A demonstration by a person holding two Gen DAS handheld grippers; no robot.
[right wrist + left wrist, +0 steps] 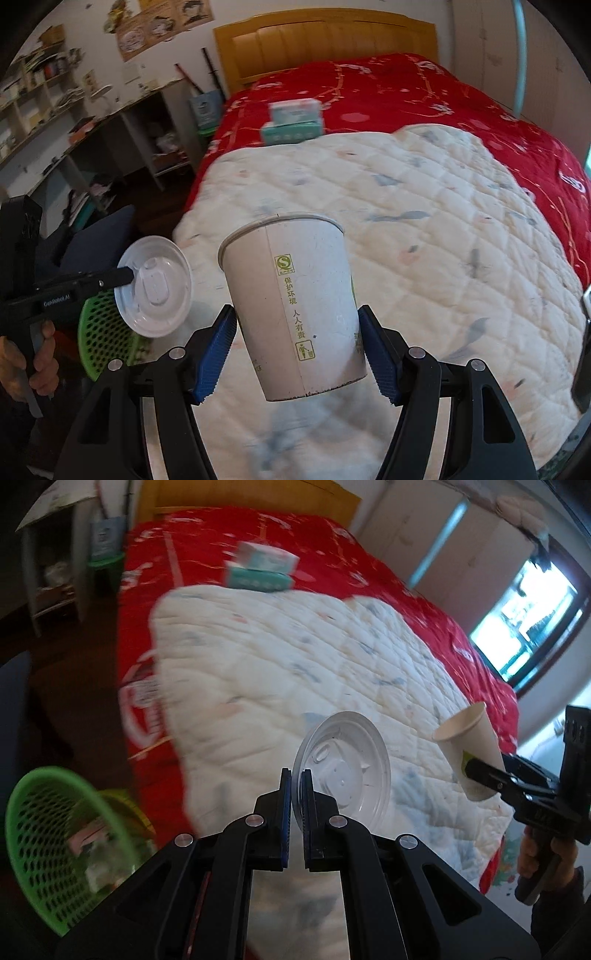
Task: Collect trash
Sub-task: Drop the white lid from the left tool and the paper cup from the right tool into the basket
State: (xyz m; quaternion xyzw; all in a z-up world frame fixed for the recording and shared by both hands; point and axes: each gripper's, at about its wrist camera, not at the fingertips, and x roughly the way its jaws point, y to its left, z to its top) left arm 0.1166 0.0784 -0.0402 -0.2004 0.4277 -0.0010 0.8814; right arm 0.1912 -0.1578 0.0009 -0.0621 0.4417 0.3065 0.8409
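Home bedroom, bed [424, 92] (red cover), wooden headboard [325, 44], cluttered shelves [44, 96]

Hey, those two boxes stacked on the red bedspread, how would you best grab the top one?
Grip the top box across its short depth, coming from above with one finger on its front face and one behind. It lies flat on the lower box, long side across the view, so its sides are free. Both grippers are full now.

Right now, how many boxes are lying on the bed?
2: a teal box on the red cover by the white quilt's far edge, and a paler box stacked on it.
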